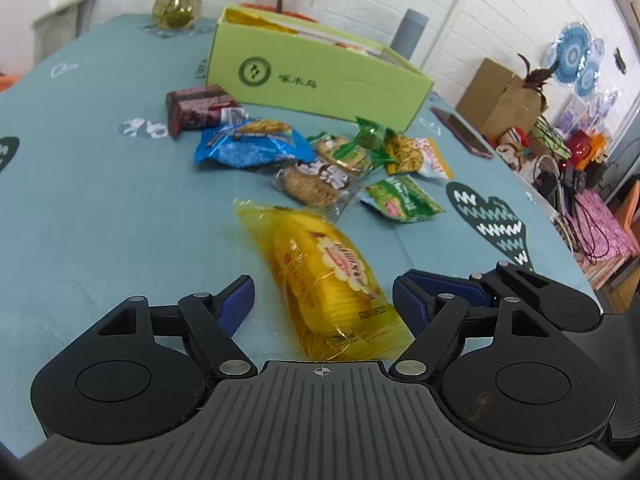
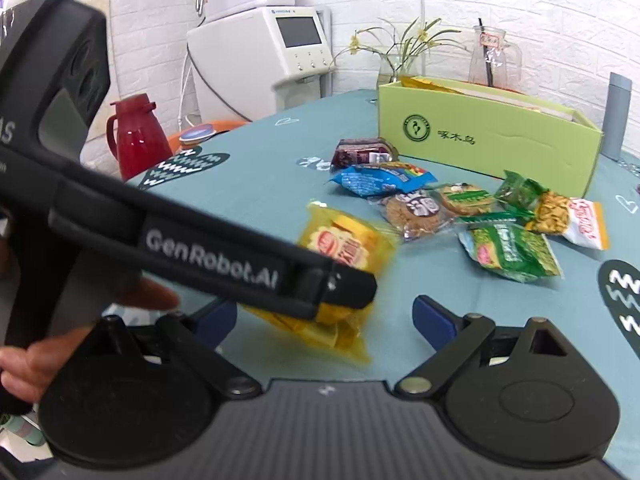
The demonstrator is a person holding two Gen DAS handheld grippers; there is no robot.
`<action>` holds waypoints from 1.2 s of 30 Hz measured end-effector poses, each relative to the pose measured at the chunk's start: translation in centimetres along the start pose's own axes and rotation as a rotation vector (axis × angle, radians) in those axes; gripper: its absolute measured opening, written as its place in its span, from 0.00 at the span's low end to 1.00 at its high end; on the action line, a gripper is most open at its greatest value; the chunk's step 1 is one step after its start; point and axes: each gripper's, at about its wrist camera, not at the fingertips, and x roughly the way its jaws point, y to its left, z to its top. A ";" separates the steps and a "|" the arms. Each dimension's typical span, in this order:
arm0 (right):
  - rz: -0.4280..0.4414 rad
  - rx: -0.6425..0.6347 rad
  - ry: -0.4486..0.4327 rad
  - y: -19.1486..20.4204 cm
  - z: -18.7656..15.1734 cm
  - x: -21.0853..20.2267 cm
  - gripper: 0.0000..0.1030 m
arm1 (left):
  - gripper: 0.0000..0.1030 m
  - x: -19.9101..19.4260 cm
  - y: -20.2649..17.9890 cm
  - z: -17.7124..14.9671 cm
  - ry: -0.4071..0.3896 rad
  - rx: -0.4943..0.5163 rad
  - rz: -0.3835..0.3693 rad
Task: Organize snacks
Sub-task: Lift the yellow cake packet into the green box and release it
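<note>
A yellow snack packet (image 1: pixel 332 276) (image 2: pixel 344 248) lies between the jaws of my left gripper (image 1: pixel 324 300), which stand open; the left pad is clear of it and the right pad is close by its edge. In the right wrist view a left gripper finger (image 2: pixel 344 288) crosses over the packet. My right gripper (image 2: pixel 324 318) is open and empty just behind it. Farther back lie a blue packet (image 1: pixel 256 144) (image 2: pixel 380 180), a wrapped cookie (image 1: pixel 312 184) (image 2: pixel 416 208), a green packet (image 1: pixel 400 200) (image 2: pixel 512 252) and a maroon packet (image 1: pixel 196 108) (image 2: pixel 360 152). An open green box (image 1: pixel 320 76) (image 2: pixel 488 140) stands behind them.
On the teal tablecloth (image 1: pixel 100 200) are a grey bottle (image 1: pixel 410 34) and a plant vase (image 1: pixel 176 4) behind the box, and a phone (image 1: pixel 460 132) at the right edge. A red jug (image 2: pixel 136 140) stands off the table's left. A hand (image 2: pixel 24 364) holds the left gripper.
</note>
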 end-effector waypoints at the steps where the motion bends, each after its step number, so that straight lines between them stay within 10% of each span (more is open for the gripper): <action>1: 0.006 0.002 0.006 0.0 0.1 0.2 0.91 | 0.60 0.2 0.3 -0.1 0.004 -0.009 -0.007; 6: 0.015 -0.039 0.031 1.0 0.6 1.0 0.67 | 0.19 0.1 0.4 -0.1 0.005 -0.005 -0.067; 16: 0.025 -0.078 -0.103 -0.8 6.4 0.8 0.67 | 0.19 -1.8 0.0 6.3 -0.135 0.014 -0.082; 25: -0.108 -0.140 -0.166 -9.1 16.9 5.8 0.67 | 0.18 4.5 -1.3 20.5 -0.237 0.102 -0.105; 36: -0.079 0.037 -0.106 -16.9 18.7 14.6 0.73 | 0.27 15.3 1.5 26.6 -0.135 0.081 -0.087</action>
